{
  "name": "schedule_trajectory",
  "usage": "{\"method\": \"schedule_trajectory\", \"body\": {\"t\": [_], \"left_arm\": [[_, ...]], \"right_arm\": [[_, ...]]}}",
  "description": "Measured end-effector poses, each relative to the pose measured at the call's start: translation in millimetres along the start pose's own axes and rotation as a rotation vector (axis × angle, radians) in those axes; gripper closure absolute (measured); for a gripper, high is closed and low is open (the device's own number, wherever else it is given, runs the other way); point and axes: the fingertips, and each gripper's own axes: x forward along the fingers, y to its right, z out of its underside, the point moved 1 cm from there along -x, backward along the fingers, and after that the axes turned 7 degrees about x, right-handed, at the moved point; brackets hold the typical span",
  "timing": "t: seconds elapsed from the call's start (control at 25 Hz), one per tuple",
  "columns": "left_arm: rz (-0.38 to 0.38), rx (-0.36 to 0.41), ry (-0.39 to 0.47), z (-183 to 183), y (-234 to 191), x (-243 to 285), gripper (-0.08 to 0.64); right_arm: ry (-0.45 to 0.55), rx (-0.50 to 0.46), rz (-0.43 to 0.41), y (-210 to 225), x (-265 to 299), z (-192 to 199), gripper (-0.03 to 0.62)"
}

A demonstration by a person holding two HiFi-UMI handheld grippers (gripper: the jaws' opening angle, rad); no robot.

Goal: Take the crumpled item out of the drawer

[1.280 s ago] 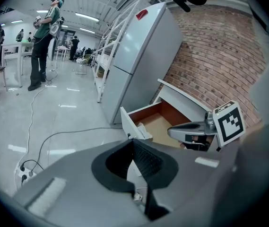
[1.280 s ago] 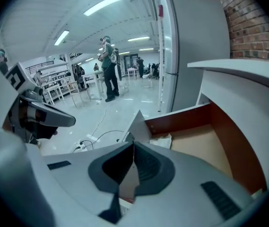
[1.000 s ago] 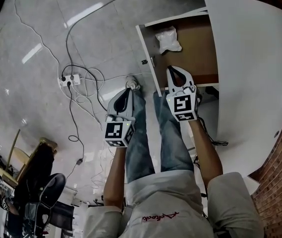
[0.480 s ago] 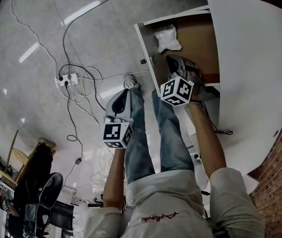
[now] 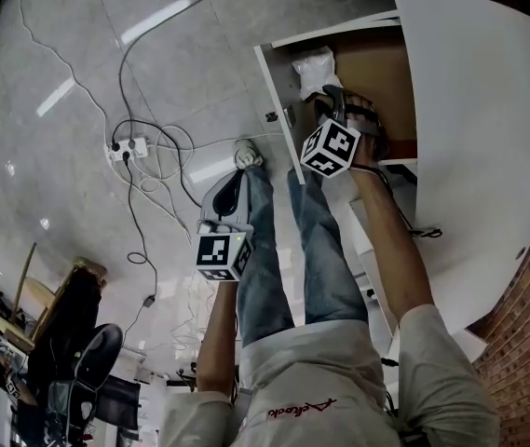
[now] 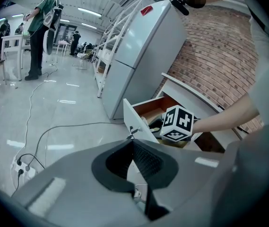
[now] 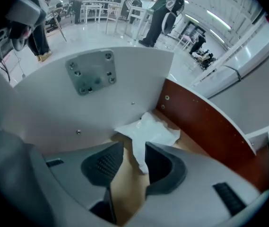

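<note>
Jaws of my right gripper (image 7: 127,161) have just been opening wide, a tip of the crumpled item (image 7: 149,130) between them by the front wall of the drawer (image 7: 125,82), so I should dip lower and pinch its middle.

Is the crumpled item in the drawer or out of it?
In. The crumpled item lies on the drawer floor, inside its walls.

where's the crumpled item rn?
Head view, upper right: crumpled item in the open drawer, in the corner behind its white front panel. The right gripper, jaws just opened, straddles its near tip.
</note>
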Motion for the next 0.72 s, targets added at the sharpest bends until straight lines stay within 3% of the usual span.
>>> {"method": "schedule_trajectory", "body": {"t": [0.36, 0.72], "left_arm": [[-0.005, -0.012, -0.008, 4, -4, 1, 0.551], [-0.005, -0.017, -0.007, -1, -6, 2, 0.551]], "right_arm": [[-0.005, -0.025, 0.037, 3, 18, 4, 0.468], [-0.01, 0.014, 0.052, 9, 22, 2, 0.535]]}}
